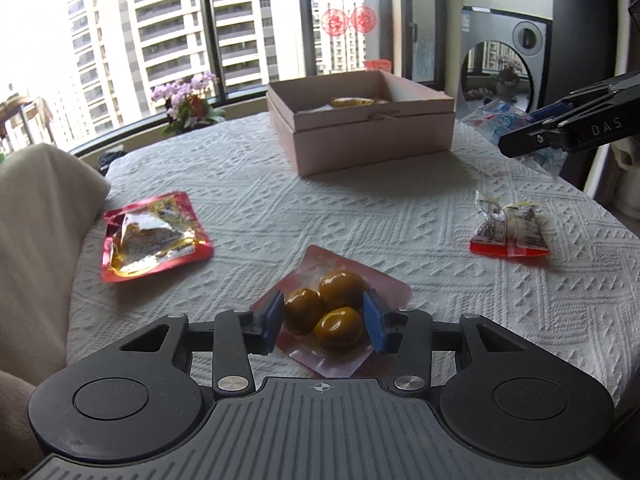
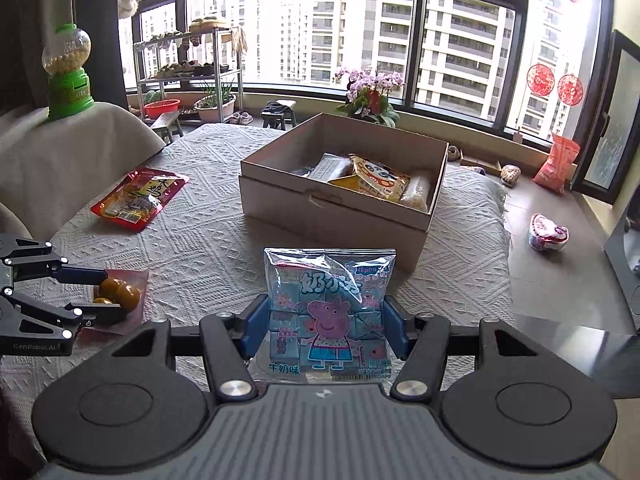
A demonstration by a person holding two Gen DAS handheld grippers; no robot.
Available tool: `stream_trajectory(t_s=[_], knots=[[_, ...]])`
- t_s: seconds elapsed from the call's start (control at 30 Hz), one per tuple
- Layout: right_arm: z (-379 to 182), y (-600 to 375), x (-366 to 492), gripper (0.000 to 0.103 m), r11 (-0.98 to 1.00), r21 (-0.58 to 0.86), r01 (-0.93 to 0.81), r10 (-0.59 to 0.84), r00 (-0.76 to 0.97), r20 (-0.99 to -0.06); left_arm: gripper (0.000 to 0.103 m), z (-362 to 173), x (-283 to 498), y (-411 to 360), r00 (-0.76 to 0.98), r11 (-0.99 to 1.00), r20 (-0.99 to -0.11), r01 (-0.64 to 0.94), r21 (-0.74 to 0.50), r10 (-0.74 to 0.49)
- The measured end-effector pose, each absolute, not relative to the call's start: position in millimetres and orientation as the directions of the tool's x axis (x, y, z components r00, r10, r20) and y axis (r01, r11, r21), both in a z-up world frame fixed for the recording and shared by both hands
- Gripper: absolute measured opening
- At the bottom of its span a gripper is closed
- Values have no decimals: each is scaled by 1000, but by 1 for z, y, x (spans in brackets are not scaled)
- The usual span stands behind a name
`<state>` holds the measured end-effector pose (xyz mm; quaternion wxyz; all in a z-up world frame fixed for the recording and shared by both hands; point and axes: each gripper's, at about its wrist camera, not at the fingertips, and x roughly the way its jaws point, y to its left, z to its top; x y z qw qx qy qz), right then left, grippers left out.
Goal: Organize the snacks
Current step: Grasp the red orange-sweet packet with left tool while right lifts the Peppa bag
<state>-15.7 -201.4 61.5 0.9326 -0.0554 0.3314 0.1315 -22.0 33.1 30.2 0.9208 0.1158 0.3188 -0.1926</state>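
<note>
1. Your left hand-held gripper (image 1: 325, 322) is clenched on the clear pouch of brown eggs (image 1: 334, 312), blue pads pressing both sides. That pouch sits on the white quilted cloth of the desk (image 1: 360, 208), near its front edge. No label readable on it.
2. Your right hand-held gripper (image 2: 325, 326) is grasping the blue candy bag (image 2: 330, 312). It's got a pink cartoon pig, "Peppa" in the top corner, and Chinese print reading 牛奶味 at the bottom. The bag stands upright between the pads, up off the cloth, just in front of the cardboard box (image 2: 340, 216).
3. In the left wrist view, the right one's arm shows "DAS" in white letters. In the right wrist view, the left one's body reads something like "CenRobot.AI", bit blurry.
4. The box is open and holds several packets, including a yellow one (image 2: 380, 178) with a cartoon face.
5. The red packet (image 1: 154, 236) lies flat at the left of the cloth; its yellow label has Chinese writing I can't make out.
6. A small red and white packet (image 1: 508, 226) lies on the right side, print too tiny to read.
</note>
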Motion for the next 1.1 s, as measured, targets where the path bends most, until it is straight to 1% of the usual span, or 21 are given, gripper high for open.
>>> stream_trajectory(t_s=[0.03,0.07,0.1,0.17,0.23,0.3,0.4,0.5,0.53,0.63,0.7,0.77,0.87,0.9,0.93,0.97,1.0,1.03,1.07,1.1], knots=[[65,-206,-18,59,961,-17,-278,207,754,-624,34,35,-23,33,733,900,-617,426,89,-286],[68,-209,-19,59,962,-17,-273,205,762,-615,6,44,-23,33,745,902,-596,424,77,-299],[71,-215,-21,59,964,-16,-266,202,771,-604,10,53,-22,33,763,907,-572,414,75,-301],[77,-223,-21,59,968,-11,-252,198,785,-587,10,78,-10,30,788,905,-515,422,53,-338],[81,-231,-18,59,971,-5,-240,194,795,-575,10,98,8,23,808,902,-473,428,60,-351],[82,-236,-13,59,974,-7,-225,181,801,-571,10,106,22,18,814,898,-455,434,64,-361],[80,-244,-9,59,978,5,-208,174,804,-568,12,103,36,16,793,892,-480,449,48,-374],[68,-247,-5,59,976,37,-215,195,781,-594,13,87,38,27,729,898,-577,440,-18,-368],[63,-246,-4,59,974,42,-221,201,771,-604,13,81,33,31,715,898,-594,440,-29,-370],[42,-235,4,59,968,56,-245,223,732,-644,14,70,9,39,709,897,-620,442,20,-336],[32,-222,11,59,961,72,-267,246,706,-665,16,66,-1,40,689,891,-642,453,20,-336],[25,-207,16,59,949,80,-305,277,687,-672,16,60,-4,39,674,889,-662,457,24,-329],[18,-183,26,60,939,71,-337,295,683,-668,17,44,-1,26,658,880,-699,467,88,-279],[17,-177,30,60,939,70,-338,296,685,-666,20,37,-2,20,642,870,-720,481,109,-264],[16,-173,33,60,938,79,-339,301,678,-670,22,34,-7,16,657,856,-704,498,138,-270],[16,-170,36,61,936,91,-341,310,671,-674,30,32,-10,12,661,843,-699,514,156,-274],[16,-169,36,61,934,97,-344,316,669,-673,40,31,-11,10,657,836,-698,526,153,-286],[16,-168,36,61,935,92,-344,313,671,-672,45,31,-10,10,645,835,-701,535,131,-303],[17,-167,35,61,935,86,-344,309,673,-672,53,31,-10,11,633,832,-703,544,105,-325],[18,-167,34,61,934,80,-347,308,674,-671,52,33,-10,12,624,830,-698,553,76,-352]])
